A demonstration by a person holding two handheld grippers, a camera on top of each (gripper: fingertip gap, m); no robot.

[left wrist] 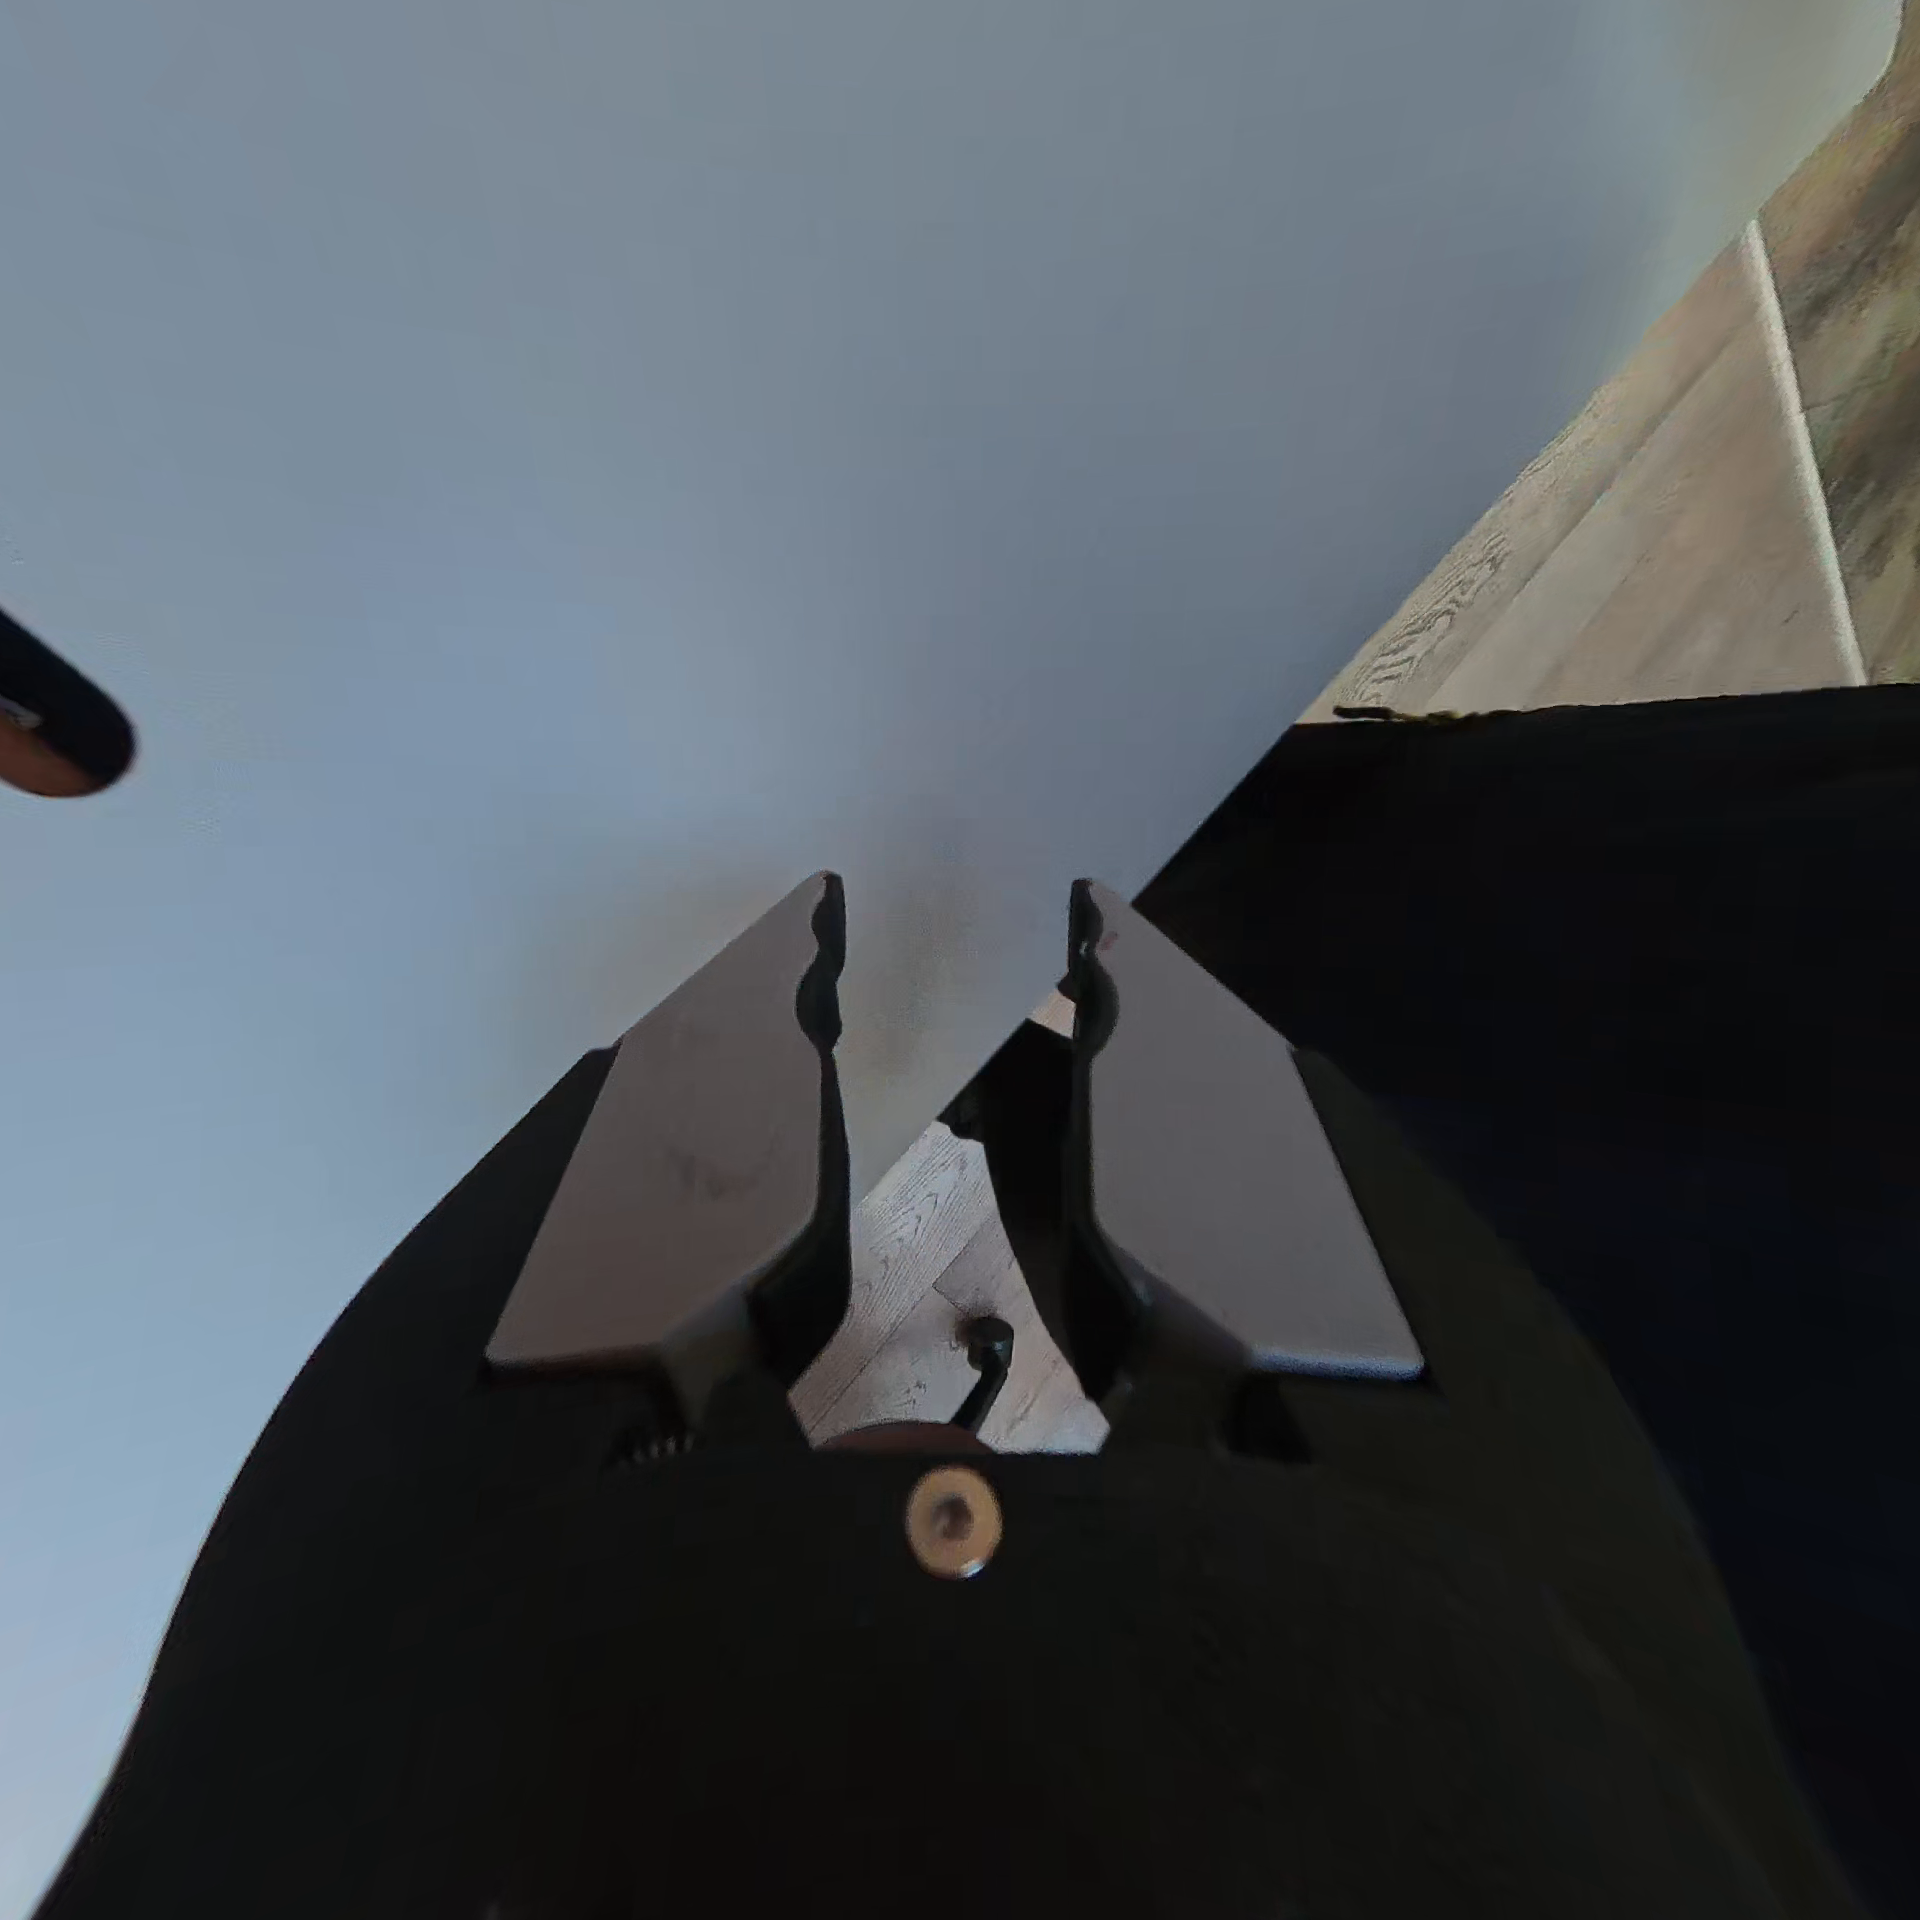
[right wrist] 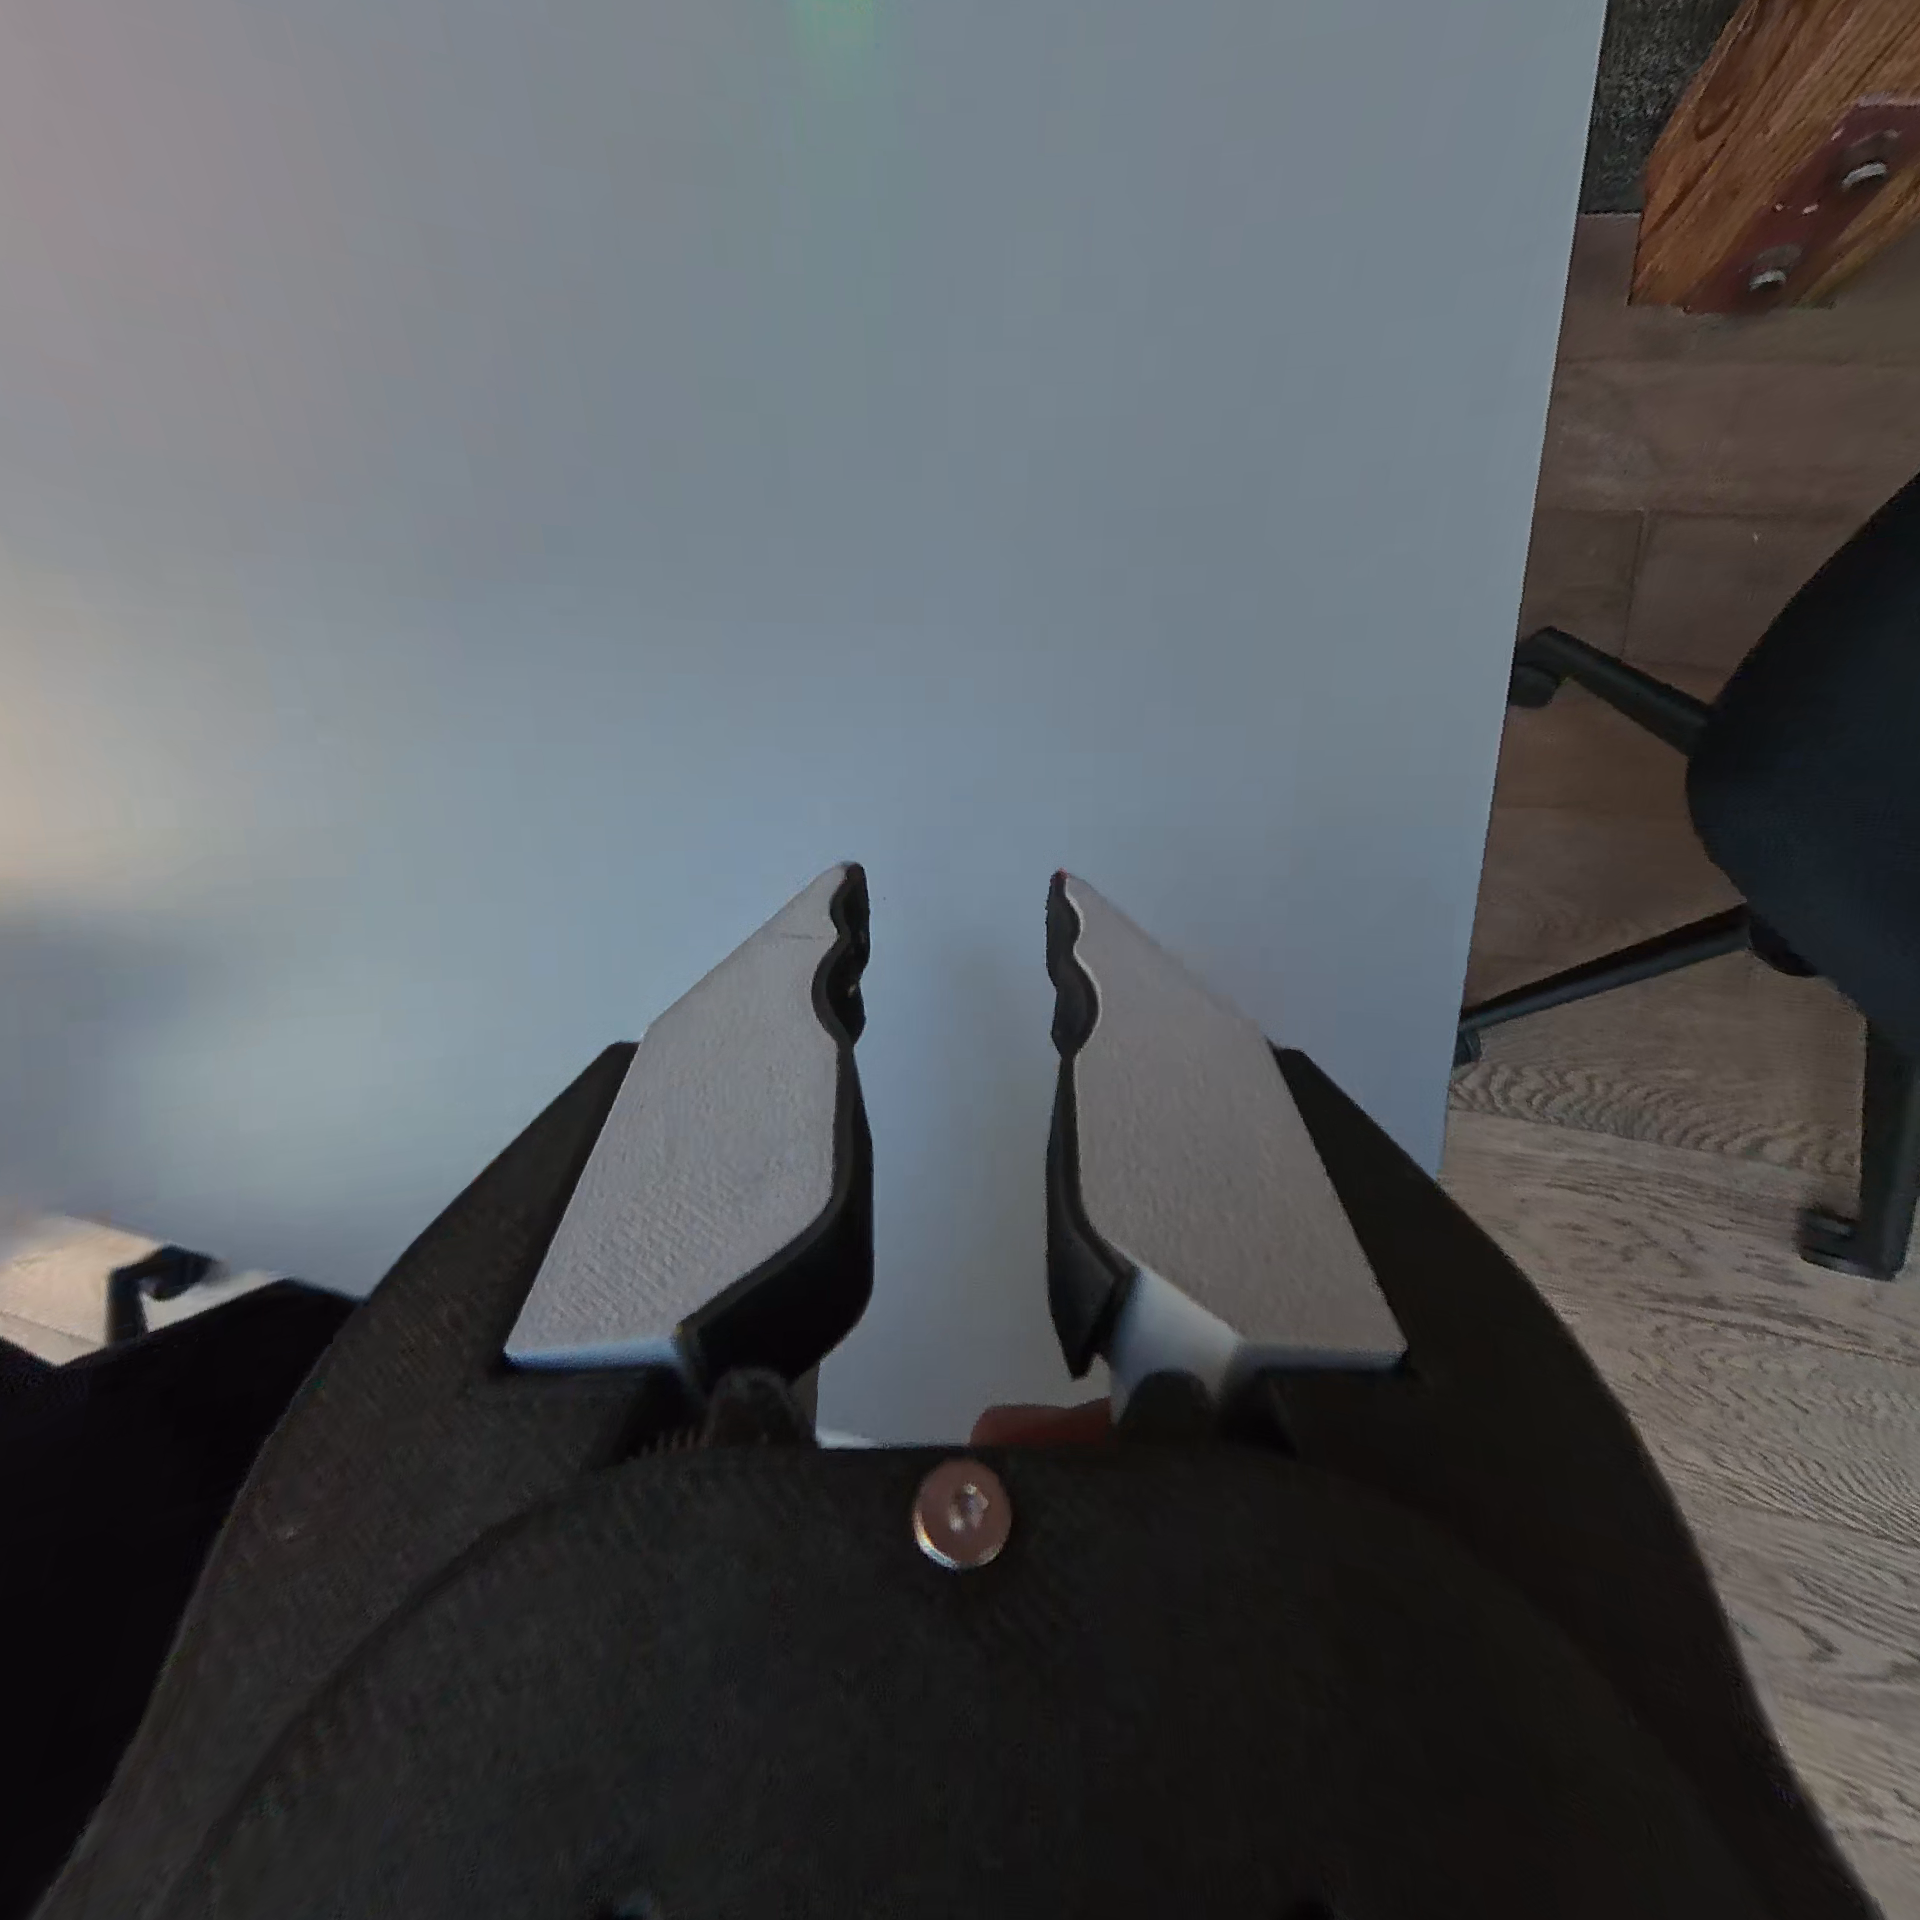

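My left gripper has its fingers a moderate way apart with nothing between them — only the pale grey-blue bench shows in the gap. They hang near the bench's edge; down between the finger bases I see wood floor and a small black caster-like part. Just to the right of the gripper a dark black mass covers the corner; I cannot tell what it is. Farther off, beyond the bench edge, the floor runs up to a white strip. At the far left edge a blurred dark rounded tip pokes in over the bench.

My right gripper also has its fingers partly spread and bare, over the same flat bench. To its right the bench ends and the wood floor begins, with a black office chair standing there. Farthest back, a wooden beam with a reddish bolted plate.
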